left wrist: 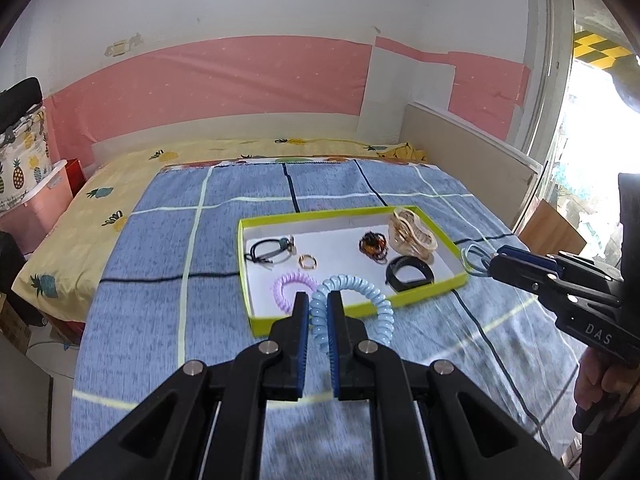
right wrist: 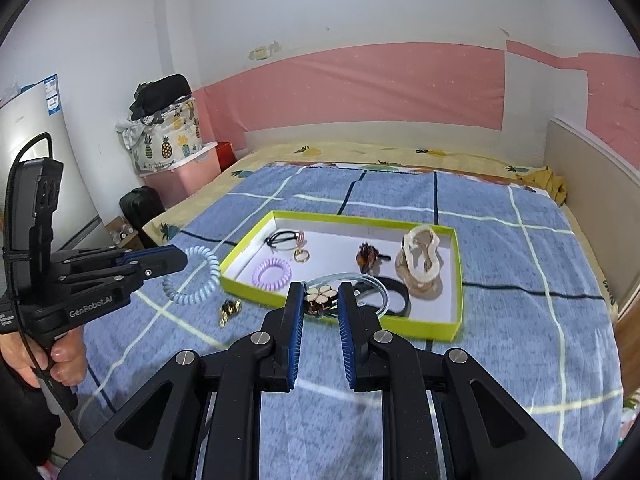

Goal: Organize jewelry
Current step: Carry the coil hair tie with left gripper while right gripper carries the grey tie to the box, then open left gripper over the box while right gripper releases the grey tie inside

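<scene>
A blue coil tie (left wrist: 352,300) is pinched by the left gripper (left wrist: 318,304) above the tray's (left wrist: 360,310) near rim; a flower-charm tie (right wrist: 320,295) is clamped by the right gripper (right wrist: 319,296). If released early, the springy coil could be bounced onto the blanket (left wrist: 160,320)

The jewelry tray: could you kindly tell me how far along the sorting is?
Done: the tray already holds a purple coil tie, ring, brown claw clip, beige clip and black band. In hand: the left gripper grips a blue coil tie; the right gripper grips a flower hair tie. Left: a gold piece on the bed.
</scene>
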### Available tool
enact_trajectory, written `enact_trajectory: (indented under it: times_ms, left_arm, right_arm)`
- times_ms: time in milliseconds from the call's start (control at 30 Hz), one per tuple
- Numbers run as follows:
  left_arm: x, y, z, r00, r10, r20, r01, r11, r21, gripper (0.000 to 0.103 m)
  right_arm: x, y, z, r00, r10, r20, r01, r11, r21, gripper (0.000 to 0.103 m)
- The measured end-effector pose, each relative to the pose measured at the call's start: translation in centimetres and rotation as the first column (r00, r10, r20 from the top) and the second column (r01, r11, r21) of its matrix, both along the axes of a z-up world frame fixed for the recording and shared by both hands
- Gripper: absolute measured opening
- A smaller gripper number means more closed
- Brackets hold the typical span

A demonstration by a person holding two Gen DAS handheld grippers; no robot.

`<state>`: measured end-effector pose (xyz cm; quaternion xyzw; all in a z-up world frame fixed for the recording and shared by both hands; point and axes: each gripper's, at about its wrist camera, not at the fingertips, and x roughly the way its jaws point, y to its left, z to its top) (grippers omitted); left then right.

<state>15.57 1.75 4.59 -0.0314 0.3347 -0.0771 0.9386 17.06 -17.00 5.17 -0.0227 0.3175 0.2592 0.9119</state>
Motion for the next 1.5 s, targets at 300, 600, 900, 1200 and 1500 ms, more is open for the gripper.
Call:
enact_trajectory:
  times_ms: [300, 600, 900, 1200, 1500]
  left_arm:
    - [4.4, -0.1, -0.8, 1.0, -0.005, -0.025, 0.006, 1.0, 0.019, 0.009]
    - [8.2, 1.0, -3.0, 0.997, -0.001, -0.074, 0.002, 1.0, 0.014, 0.009]
    - [10.0, 2.2, -5.4, 0.991, 0.019, -0.129, -0.017, 1.0, 0.022, 0.009]
    - [11.4, 1.7, -6.7, 0.986, 0.018, -0.168, -0.008, 0.998, 0.061, 0.009]
    - [12.2, 1.7, -7.6, 0.98, 0.038, -0.196, -0.023, 0.997, 0.079, 0.01]
  right_arm:
    - [4.4, 1.3, -0.2, 1.0, 0.018, -0.022, -0.017, 1.0, 0.019, 0.017]
    - [8.6, 3.1, -2.7, 0.996, 0.037, -0.086, -0.036, 0.999, 0.013, 0.017]
    - [10.7, 5.0, -5.9, 0.986, 0.061, -0.155, -0.065, 0.998, -0.019, 0.018]
    - [12.0, 6.5, -8.4, 0.973, 0.069, -0.222, -0.087, 0.993, -0.075, 0.018]
    - [12.1, 6.2, -9.1, 0.969, 0.058, -0.239, -0.079, 0.994, -0.08, 0.02]
